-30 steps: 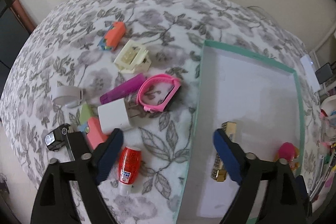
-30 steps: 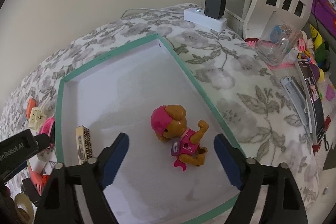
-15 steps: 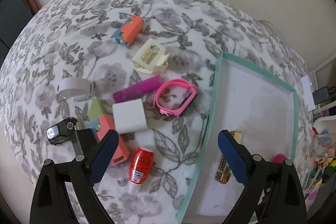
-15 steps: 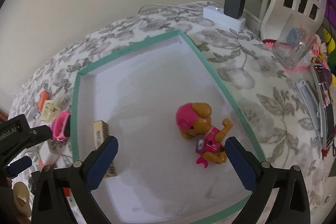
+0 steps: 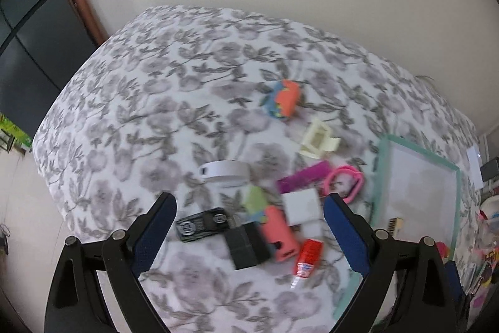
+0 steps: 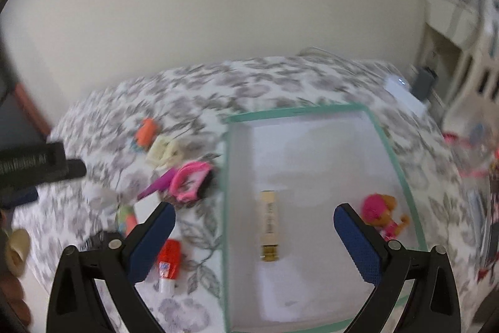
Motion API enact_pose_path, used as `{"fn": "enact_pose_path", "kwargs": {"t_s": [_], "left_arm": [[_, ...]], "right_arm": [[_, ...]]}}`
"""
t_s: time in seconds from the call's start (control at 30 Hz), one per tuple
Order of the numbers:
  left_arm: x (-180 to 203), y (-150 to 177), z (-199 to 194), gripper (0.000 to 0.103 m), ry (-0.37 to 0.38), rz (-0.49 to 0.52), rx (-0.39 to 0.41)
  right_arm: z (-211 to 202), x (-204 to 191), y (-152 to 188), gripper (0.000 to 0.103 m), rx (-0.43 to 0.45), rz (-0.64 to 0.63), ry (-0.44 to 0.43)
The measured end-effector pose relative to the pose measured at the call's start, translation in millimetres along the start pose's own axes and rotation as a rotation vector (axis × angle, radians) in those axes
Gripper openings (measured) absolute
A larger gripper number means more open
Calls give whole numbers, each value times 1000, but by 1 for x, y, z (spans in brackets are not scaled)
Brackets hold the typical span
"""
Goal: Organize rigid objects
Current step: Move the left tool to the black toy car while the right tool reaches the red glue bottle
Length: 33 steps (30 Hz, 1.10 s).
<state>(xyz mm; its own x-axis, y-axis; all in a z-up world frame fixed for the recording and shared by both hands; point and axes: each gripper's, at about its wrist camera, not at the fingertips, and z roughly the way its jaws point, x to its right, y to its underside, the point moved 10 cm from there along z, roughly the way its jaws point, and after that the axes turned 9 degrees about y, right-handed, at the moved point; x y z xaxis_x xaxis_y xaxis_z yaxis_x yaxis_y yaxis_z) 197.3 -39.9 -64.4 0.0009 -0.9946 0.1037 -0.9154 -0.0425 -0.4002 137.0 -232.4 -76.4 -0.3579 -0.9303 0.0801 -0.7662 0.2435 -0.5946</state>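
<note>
A white tray with a teal rim point(image 6: 386, 145) point(image 5: 418, 147) lies on the floral bedspread; inside it rest a gold bar-shaped object point(image 6: 268, 227) and a pink toy dog point(image 6: 382, 216). Left of the tray lies a heap: a pink wristband point(image 5: 343, 181), purple stick point(image 5: 304, 178), white block point(image 5: 301, 206), coral case point(image 5: 277, 234), black box point(image 5: 246, 244), black fob point(image 5: 202, 223), red glue bottle point(image 5: 307, 255). My left gripper point(image 5: 249, 234) hovers open above the heap. My right gripper point(image 6: 254, 242) hangs open over the tray's left part, holding nothing.
Farther back lie an orange-and-blue toy point(image 5: 282, 99), a cream clip point(image 5: 318, 139) and a white band point(image 5: 224, 170). A white power strip with a charger point(image 6: 405, 92) sits behind the tray. Cluttered shelves stand at the right; the bed edge drops off at the left.
Both grippers have swung left and risen. The heap now sits between my left fingers' view; the right view has shifted from the toy dog toward the tray's left side. Right jaws widened slightly.
</note>
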Motion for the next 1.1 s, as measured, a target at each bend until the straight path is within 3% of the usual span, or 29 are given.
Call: {"fn": "enact_pose_path", "kwargs": {"t_s": [0.27,0.57,0.9,1.1], "left_arm": [[-70,9,22,96,-98,-78,-63],[-115,37,62,96,-68,-200,-175],[-98,54,94,96,21,-220,-253],[-92,62,114,96,22,-229,-278]], "right_arm": [[13,-60,27,103,-79,-128,-92],[32,-81,51,93,-189,-134,-135],[46,-84,62,77,-258,-110,-170],[53,-88,68,76,-289,-120,-169]]}}
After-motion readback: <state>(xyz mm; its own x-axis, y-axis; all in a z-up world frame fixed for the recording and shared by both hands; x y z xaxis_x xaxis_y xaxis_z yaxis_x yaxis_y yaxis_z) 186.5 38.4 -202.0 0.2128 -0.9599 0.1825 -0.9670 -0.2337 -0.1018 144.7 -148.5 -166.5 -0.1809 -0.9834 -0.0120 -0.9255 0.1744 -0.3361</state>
